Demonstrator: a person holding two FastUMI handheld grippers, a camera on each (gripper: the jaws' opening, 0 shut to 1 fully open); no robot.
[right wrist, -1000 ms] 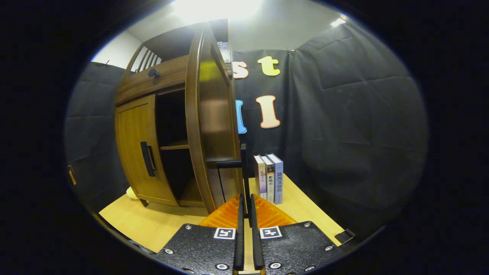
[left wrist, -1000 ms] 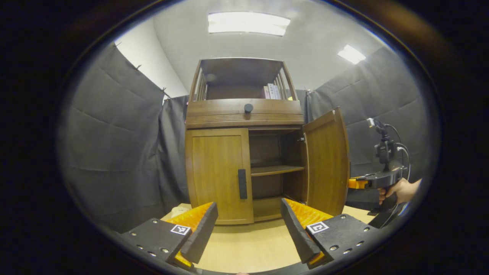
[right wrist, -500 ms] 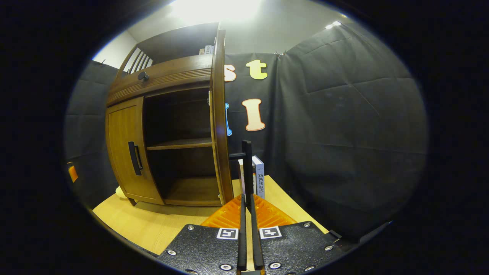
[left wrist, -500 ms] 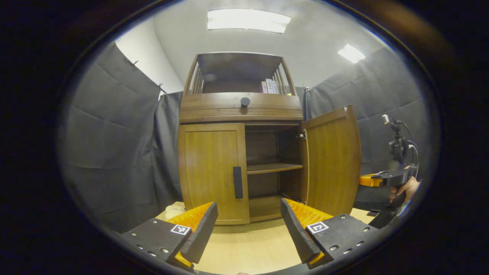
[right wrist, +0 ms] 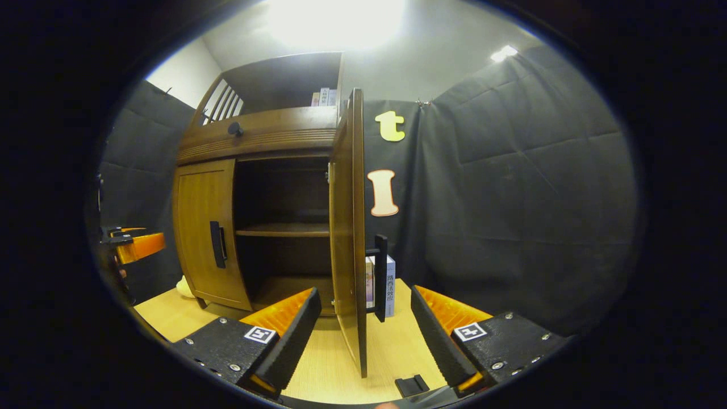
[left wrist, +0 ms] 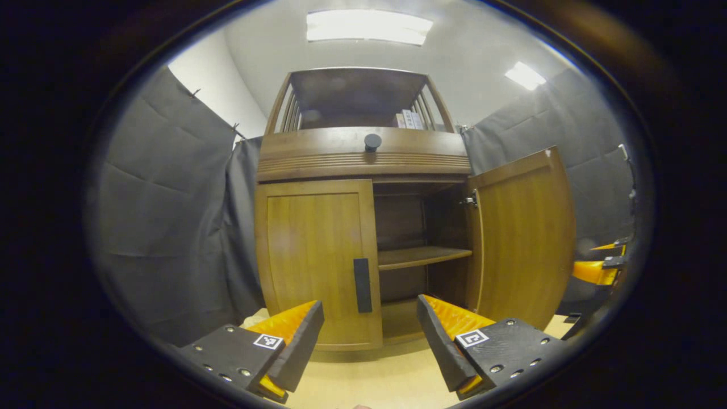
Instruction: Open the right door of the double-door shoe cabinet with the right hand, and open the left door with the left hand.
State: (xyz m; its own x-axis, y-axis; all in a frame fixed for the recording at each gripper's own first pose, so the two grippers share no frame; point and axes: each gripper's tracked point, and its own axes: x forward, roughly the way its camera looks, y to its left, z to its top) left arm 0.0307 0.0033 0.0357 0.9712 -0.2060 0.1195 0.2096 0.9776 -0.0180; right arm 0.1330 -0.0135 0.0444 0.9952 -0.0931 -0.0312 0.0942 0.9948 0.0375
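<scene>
A brown wooden shoe cabinet [left wrist: 363,156] stands on a light wood table. Its left door [left wrist: 315,261] is closed, with a dark vertical handle [left wrist: 362,277] near its inner edge. The right door [left wrist: 522,238] stands swung wide, showing the inner shelf [left wrist: 423,257]. My left gripper [left wrist: 369,341] is open, a short way in front of the left door's handle. In the right gripper view the right door [right wrist: 349,227] is seen edge-on with its handle [right wrist: 380,278]. My right gripper [right wrist: 363,335] is open, its fingers apart on either side of that door's edge, touching nothing.
Several books [right wrist: 388,284] stand on the table behind the open door, and more books [left wrist: 409,119] sit on the cabinet's top shelf. A drawer knob [left wrist: 372,141] sticks out above the doors. A pale object [right wrist: 184,287] lies left of the cabinet. Black cloth walls surround the booth.
My right gripper has let go of the right door's handle and opened, after swinging the door wide. My left gripper has moved closer to the cabinet's left door.
</scene>
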